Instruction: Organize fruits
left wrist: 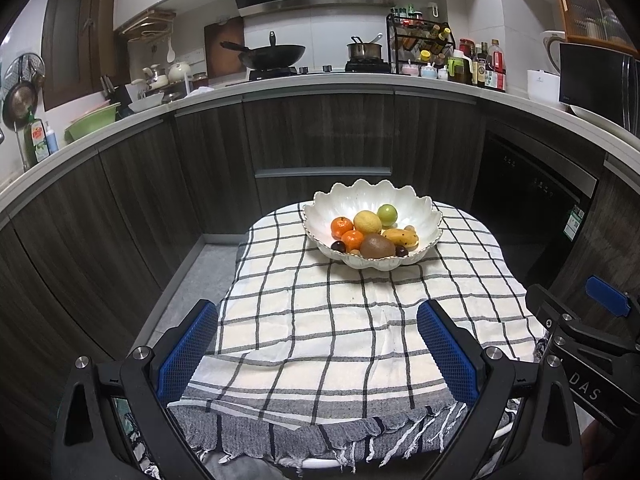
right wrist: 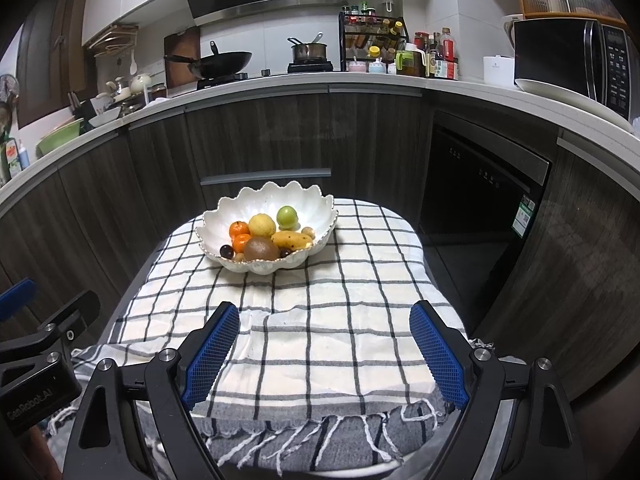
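Observation:
A white scalloped bowl (left wrist: 416, 208) (right wrist: 304, 204) stands at the far end of a small table covered with a checked cloth (left wrist: 340, 320) (right wrist: 320, 320). It holds a lemon (left wrist: 367, 222) (right wrist: 262, 225), a green apple (left wrist: 387, 213) (right wrist: 287, 215), two tangerines (left wrist: 342, 227) (right wrist: 239, 230), a brown kiwi (left wrist: 377, 246) (right wrist: 261, 249), a spotted yellow mango (left wrist: 401, 236) (right wrist: 291, 239) and small dark fruits (left wrist: 338, 246). My left gripper (left wrist: 318, 316) hangs open over the cloth's near part, holding nothing. My right gripper (right wrist: 325, 314) is open too, with only cloth between its blue pads.
Dark wood cabinets (left wrist: 320, 136) curve round behind the table under a white counter (left wrist: 320, 82) with a wok (left wrist: 276, 54), a pot and bottles. A dishwasher (right wrist: 480, 184) stands at the right. The right gripper's body (left wrist: 580, 328) shows at the left view's right edge.

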`<state>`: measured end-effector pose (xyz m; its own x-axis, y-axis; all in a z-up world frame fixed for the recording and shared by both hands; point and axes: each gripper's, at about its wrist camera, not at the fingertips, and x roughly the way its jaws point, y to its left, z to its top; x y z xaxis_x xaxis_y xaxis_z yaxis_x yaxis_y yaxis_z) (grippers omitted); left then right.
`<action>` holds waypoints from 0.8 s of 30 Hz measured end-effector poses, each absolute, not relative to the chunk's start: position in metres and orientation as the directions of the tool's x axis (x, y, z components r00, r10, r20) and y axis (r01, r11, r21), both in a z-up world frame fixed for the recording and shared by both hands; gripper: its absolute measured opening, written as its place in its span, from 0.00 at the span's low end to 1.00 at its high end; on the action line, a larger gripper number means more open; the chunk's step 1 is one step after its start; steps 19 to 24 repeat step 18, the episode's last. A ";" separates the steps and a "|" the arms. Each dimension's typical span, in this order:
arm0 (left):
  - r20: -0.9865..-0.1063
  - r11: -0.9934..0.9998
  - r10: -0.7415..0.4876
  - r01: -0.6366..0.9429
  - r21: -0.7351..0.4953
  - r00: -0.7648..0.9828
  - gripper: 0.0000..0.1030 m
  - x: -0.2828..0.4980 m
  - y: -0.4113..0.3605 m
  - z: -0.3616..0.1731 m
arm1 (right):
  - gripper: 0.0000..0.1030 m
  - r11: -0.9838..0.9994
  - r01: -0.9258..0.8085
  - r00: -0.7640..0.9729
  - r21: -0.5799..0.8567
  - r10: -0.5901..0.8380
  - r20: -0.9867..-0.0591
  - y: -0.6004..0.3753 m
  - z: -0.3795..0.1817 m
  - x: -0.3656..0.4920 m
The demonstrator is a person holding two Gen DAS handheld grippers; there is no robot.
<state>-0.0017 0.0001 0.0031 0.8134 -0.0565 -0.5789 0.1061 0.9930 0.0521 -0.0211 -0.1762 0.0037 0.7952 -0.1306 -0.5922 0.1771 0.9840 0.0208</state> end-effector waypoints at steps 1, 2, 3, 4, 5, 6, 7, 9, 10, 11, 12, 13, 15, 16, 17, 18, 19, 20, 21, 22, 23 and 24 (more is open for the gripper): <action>-0.579 0.993 -0.055 0.106 0.054 0.814 0.99 -0.001 0.000 0.004 | 0.86 0.984 0.177 0.795 0.021 -0.130 -0.592 -0.176 0.004 -0.021; -0.579 0.993 -0.054 0.105 0.055 0.813 0.99 -0.001 0.000 0.004 | 0.86 0.984 0.178 0.795 0.023 -0.131 -0.592 -0.177 0.003 -0.021; -0.580 0.993 -0.056 0.106 0.052 0.813 0.99 -0.001 0.000 0.004 | 0.86 0.983 0.181 0.795 0.025 -0.131 -0.593 -0.177 0.003 -0.021; -0.580 0.993 -0.057 0.107 0.051 0.813 0.99 -0.001 0.000 0.004 | 0.86 0.983 0.181 0.795 0.027 -0.130 -0.593 -0.177 0.002 -0.022; -0.581 0.993 -0.060 0.109 0.049 0.812 0.99 -0.001 0.000 0.004 | 0.86 0.983 0.181 0.794 0.029 -0.129 -0.594 -0.177 0.001 -0.022; -0.582 0.993 -0.061 0.110 0.049 0.811 0.99 -0.001 -0.001 0.004 | 0.86 0.983 0.182 0.794 0.028 -0.130 -0.594 -0.177 0.001 -0.022; -0.584 0.993 -0.063 0.111 0.047 0.809 0.99 0.000 -0.001 0.004 | 0.86 0.983 0.183 0.793 0.029 -0.130 -0.595 -0.177 0.000 -0.022; -0.585 0.992 -0.070 0.117 0.044 0.808 0.99 0.000 -0.002 0.003 | 0.86 0.982 0.185 0.792 0.033 -0.129 -0.597 -0.176 -0.001 -0.022; -0.583 0.993 -0.063 0.112 0.048 0.810 0.99 0.000 -0.003 0.003 | 0.86 0.982 0.186 0.791 0.034 -0.130 -0.598 -0.176 -0.001 -0.022; -0.583 0.993 -0.058 0.106 0.048 0.811 0.99 0.000 -0.003 0.003 | 0.86 0.981 0.189 0.791 0.033 -0.132 -0.598 -0.176 -0.001 -0.022; -0.583 0.993 -0.060 0.106 0.044 0.810 0.99 0.000 -0.002 0.002 | 0.86 0.981 0.192 0.790 0.030 -0.136 -0.598 -0.175 -0.002 -0.022; -0.585 0.994 -0.063 0.105 0.039 0.808 0.99 0.001 -0.002 0.002 | 0.86 0.981 0.193 0.789 0.026 -0.139 -0.599 -0.175 -0.002 -0.022; -0.585 0.994 -0.055 0.100 0.045 0.809 0.99 0.001 -0.003 0.000 | 0.86 0.980 0.195 0.787 0.026 -0.141 -0.601 -0.174 -0.002 -0.021; -0.584 0.994 -0.056 0.101 0.045 0.810 0.99 0.001 -0.003 0.000 | 0.86 0.980 0.196 0.786 0.027 -0.141 -0.602 -0.174 -0.002 -0.021; -0.584 0.994 -0.056 0.102 0.046 0.809 0.99 0.002 -0.003 0.000 | 0.86 0.980 0.196 0.785 0.027 -0.141 -0.603 -0.173 -0.003 -0.021; -0.587 0.993 -0.057 0.104 0.048 0.807 0.99 0.001 -0.004 -0.001 | 0.86 0.980 0.198 0.784 0.028 -0.141 -0.604 -0.173 -0.003 -0.021; -0.587 0.993 -0.057 0.104 0.048 0.807 0.99 0.001 -0.004 -0.001 | 0.86 0.980 0.198 0.784 0.028 -0.141 -0.604 -0.173 -0.003 -0.021; -0.587 0.993 -0.057 0.104 0.048 0.807 0.99 0.001 -0.004 -0.001 | 0.86 0.980 0.198 0.784 0.028 -0.141 -0.604 -0.173 -0.003 -0.021; -0.587 0.993 -0.057 0.104 0.048 0.807 0.99 0.001 -0.004 -0.001 | 0.86 0.980 0.198 0.784 0.028 -0.141 -0.604 -0.173 -0.003 -0.021; -0.587 0.993 -0.057 0.104 0.048 0.807 0.99 0.001 -0.004 -0.001 | 0.86 0.980 0.198 0.784 0.028 -0.141 -0.604 -0.173 -0.003 -0.021; -0.587 0.993 -0.057 0.104 0.048 0.807 0.99 0.001 -0.004 -0.001 | 0.86 0.980 0.198 0.784 0.028 -0.141 -0.604 -0.173 -0.003 -0.021; -0.587 0.993 -0.057 0.104 0.048 0.807 0.99 0.001 -0.004 -0.001 | 0.86 0.980 0.198 0.784 0.028 -0.141 -0.604 -0.173 -0.003 -0.021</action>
